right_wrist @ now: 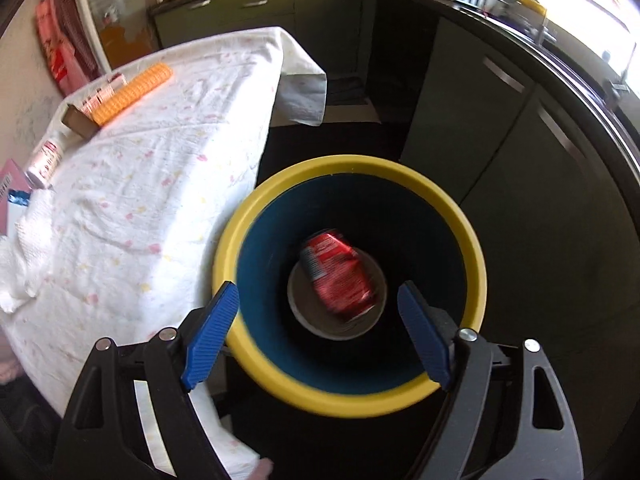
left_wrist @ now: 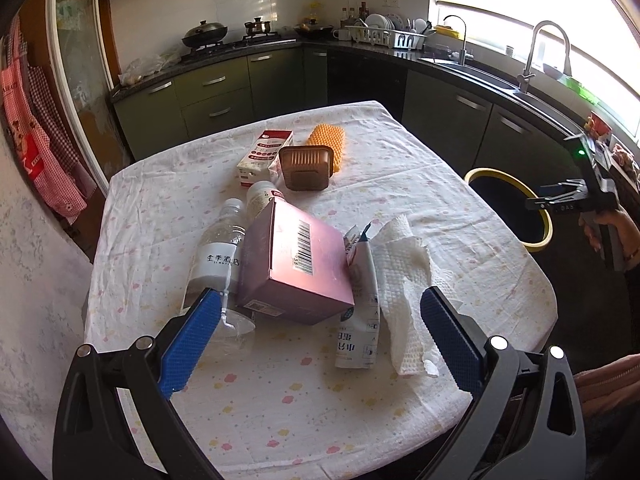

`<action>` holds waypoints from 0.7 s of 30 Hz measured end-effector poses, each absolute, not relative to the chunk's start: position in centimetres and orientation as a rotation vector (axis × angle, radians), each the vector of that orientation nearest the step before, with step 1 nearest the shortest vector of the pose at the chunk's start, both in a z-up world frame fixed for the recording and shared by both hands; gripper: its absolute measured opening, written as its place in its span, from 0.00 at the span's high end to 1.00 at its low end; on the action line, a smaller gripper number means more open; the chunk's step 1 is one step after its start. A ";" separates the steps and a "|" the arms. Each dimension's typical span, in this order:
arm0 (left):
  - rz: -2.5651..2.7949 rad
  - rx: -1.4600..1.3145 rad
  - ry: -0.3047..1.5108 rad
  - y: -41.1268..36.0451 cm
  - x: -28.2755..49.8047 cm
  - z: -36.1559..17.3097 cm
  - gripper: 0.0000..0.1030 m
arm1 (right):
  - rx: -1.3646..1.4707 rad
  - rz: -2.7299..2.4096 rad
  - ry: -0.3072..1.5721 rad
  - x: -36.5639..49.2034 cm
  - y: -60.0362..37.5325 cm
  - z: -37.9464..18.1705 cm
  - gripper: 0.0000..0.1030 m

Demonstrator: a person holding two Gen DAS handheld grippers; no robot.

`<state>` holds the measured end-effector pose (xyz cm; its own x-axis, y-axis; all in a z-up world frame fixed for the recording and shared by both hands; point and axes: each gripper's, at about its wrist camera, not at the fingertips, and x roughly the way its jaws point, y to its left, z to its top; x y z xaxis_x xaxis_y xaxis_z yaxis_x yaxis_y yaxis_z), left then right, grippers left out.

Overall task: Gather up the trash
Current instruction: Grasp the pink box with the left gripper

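Observation:
Trash lies on the cloth-covered table (left_wrist: 280,412): a pink box (left_wrist: 298,264), a clear water bottle (left_wrist: 218,256), a crumpled paper towel (left_wrist: 404,276), a white pouch (left_wrist: 362,312), a small white bottle (left_wrist: 262,196), a brown tray (left_wrist: 306,168), an orange ribbed piece (left_wrist: 328,138) and a white-red carton (left_wrist: 262,156). My left gripper (left_wrist: 320,294) hangs open over the pink box, touching nothing. My right gripper (right_wrist: 318,286) is open and empty above the yellow-rimmed bin (right_wrist: 348,164). A blurred red can (right_wrist: 336,276) is inside the bin, over a pale round container (right_wrist: 308,316).
The bin (left_wrist: 540,236) stands on the dark floor off the table's right edge, with the right gripper (left_wrist: 536,202) and a hand above it. Green cabinets, a stove and a sink line the far walls. Red cloths hang at the left.

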<state>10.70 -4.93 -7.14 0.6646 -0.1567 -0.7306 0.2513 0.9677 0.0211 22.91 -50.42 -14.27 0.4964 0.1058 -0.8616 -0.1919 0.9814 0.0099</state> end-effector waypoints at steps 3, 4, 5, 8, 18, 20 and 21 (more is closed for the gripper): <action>-0.220 0.120 0.815 -4.4 11.3 -7.5 0.05 | -0.056 0.191 1.010 21.0 -49.7 -13.7 0.23; -0.217 0.118 0.816 -4.1 11.5 -7.6 0.05 | -0.045 0.200 0.999 20.3 -49.3 -13.4 0.23; -0.215 0.119 0.821 -3.9 11.9 -7.8 0.05 | -0.039 0.209 0.995 20.0 -49.0 -13.3 0.23; -0.214 0.134 0.830 -3.5 12.9 -8.4 0.05 | -0.030 0.241 0.982 18.9 -47.9 -12.8 0.22; -0.324 0.204 0.896 -3.5 14.8 -9.6 0.07 | -0.073 0.301 0.989 18.4 -44.9 -12.4 0.20; -0.350 0.181 0.915 -3.4 15.2 -9.8 0.08 | -0.074 0.319 0.988 18.4 -44.3 -12.4 0.20; -0.360 0.171 0.924 -3.5 15.3 -9.9 0.09 | -0.077 0.326 0.990 18.5 -44.0 -12.5 0.20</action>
<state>15.31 -3.46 -9.95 0.5487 -0.2292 -0.8040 0.3745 0.9272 -0.0087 18.50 -43.99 -12.48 0.5044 0.2350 -0.8309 -0.3041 0.9489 0.0838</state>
